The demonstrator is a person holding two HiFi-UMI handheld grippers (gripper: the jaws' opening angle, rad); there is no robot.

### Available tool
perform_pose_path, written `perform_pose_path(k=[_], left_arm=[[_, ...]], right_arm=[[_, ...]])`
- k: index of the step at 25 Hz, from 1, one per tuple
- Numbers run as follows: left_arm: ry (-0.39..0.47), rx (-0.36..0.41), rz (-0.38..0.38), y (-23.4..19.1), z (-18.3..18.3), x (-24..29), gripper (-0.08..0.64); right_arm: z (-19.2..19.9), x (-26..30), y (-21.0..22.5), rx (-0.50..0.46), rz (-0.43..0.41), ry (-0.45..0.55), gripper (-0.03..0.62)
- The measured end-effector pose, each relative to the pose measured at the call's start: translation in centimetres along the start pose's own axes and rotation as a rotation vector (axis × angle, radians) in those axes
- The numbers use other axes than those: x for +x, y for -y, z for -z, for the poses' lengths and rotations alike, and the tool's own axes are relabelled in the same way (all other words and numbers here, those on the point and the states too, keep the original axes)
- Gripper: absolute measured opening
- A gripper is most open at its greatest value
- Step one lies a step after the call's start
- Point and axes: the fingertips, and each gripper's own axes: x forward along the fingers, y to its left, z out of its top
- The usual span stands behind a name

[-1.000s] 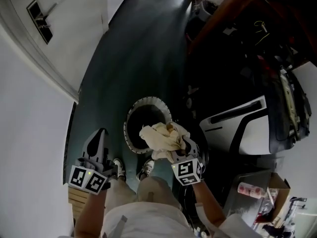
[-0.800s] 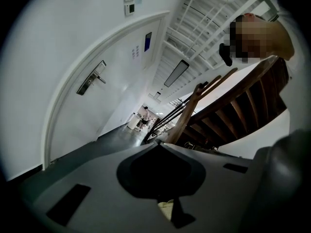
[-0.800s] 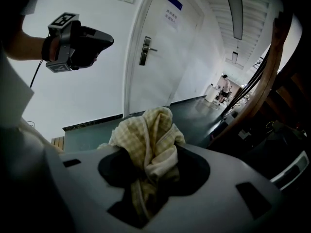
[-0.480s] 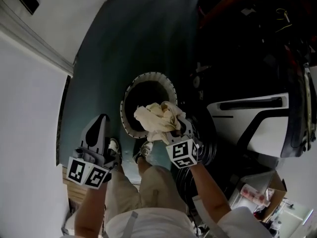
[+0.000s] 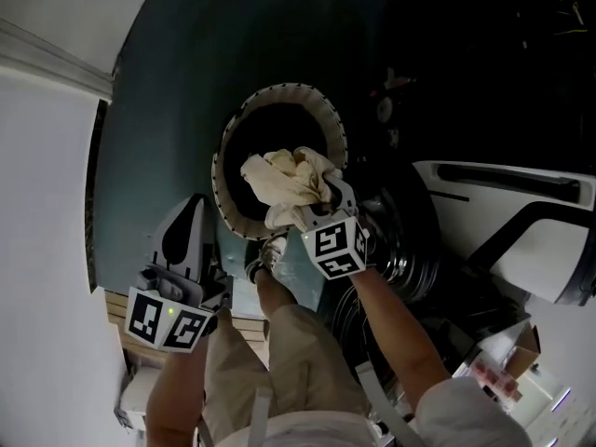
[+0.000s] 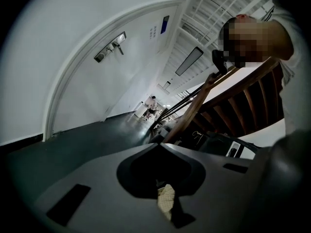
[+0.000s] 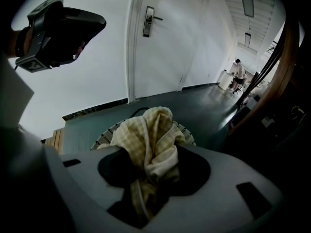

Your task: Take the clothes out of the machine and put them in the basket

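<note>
The left claw (image 5: pixel 191 214) hangs to the left of the basket (image 5: pixel 226 142), on the person's side of it, and plays no part in the carry. Its jaws look drawn together. A small pale checked scrap (image 6: pixel 166 200) sits in the slot between them, so I take it to be nipped on that.

The basket stands on the dark floor with its mouth open and dark. The cloth (image 5: pixel 284 180), a bunched yellowish checked piece, is above the basket's mouth toward its near right rim. The right claw (image 5: pixel 312 208) has it clamped, with folds bulging out above the jaws. Right of the basket is the machine (image 5: pixel 521 250), white-bodied and well clear of the cloth.

The risk, as I judge it, lies in the drop. The bundle is over the rim side and not the middle, so a release here could leave it draped on the rim or slid to the floor by the person's shoes. A fold snagged in the jaws could also drag it back out.

The head view shows the cloth's place over the basket but not the grip. The right claw's own view shows fabric pinched deep in the slot and the woven rim just behind. Only the left claw's view shows the scrap.
</note>
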Motion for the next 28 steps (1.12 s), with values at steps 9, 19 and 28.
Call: perform_pose_path(k=[9, 19, 28], left_arm=[[-0.053, -0.033, -0.032, -6.1, 7.5, 2.4, 0.014], [-0.072, -0.059, -0.033, -6.5, 8.3, 4.4, 0.014], [-0.135, -0.030, -0.011, -6.1, 8.4, 5.3, 0.014]], right_arm=[[6.5, 12.4, -1.8, 0.068, -0.057, -0.126, 0.181], [9.6, 18.2, -2.5, 0.067, -0.067, -0.197, 0.184], [10.6, 19.7, -3.2, 0.131, -0.146, -0.250, 0.327]])
